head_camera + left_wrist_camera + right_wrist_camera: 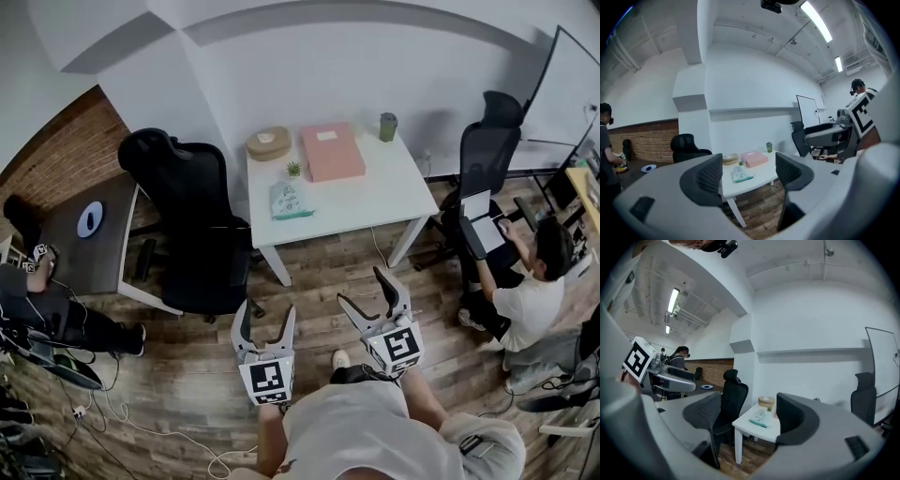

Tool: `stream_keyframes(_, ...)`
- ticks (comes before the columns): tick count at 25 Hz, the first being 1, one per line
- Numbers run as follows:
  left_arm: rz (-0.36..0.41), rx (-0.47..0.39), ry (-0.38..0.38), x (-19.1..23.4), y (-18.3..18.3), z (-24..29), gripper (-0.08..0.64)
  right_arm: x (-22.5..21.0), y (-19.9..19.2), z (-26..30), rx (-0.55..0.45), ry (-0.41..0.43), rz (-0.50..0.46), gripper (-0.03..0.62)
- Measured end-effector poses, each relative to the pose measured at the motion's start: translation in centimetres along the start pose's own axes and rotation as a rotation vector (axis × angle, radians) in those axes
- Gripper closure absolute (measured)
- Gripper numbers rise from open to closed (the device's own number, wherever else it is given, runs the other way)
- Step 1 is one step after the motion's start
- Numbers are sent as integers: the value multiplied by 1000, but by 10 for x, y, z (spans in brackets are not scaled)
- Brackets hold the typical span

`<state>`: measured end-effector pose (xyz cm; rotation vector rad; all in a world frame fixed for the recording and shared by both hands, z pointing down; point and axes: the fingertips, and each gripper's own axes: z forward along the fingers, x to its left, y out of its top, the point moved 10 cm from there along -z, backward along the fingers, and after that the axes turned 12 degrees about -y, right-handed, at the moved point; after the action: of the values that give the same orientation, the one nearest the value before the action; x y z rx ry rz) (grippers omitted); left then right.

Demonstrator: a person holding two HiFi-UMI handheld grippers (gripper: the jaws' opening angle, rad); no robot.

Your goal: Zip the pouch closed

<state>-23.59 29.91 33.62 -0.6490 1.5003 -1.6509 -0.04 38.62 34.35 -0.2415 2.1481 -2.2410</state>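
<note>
Jaws spread wide and empty, the left hand-held gripper (267, 317) and right hand-held gripper (366, 292) hang above the wood floor (187, 366). Well ahead, the pouch (289, 201) lies on the white counter (375, 192) — toward its left edge, just before a small plant (293, 169).

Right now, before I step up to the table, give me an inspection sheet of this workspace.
Surface: white table, front right part bare.
Job's things: pouch lying flat near the table's front left corner; zip too small to judge.
Clutter: small plant, round tan box, pink box, green cup behind it.
Grippers: left gripper and right gripper over the floor, short of the table, jaws apart, empty.
Cables: white cable on the floor at left.
Surroundings: black chair beside the table; seated person at right.
</note>
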Motion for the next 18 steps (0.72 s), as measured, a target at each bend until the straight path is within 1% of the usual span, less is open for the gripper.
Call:
stream_keyframes(8, 3, 18, 31, -1, 7, 46, 209, -35, -5, 41, 0, 37, 8, 221)
stream_keyframes(18, -4, 8, 47, 13, 11, 85, 212, -54, -10, 81, 5, 54, 14, 224)
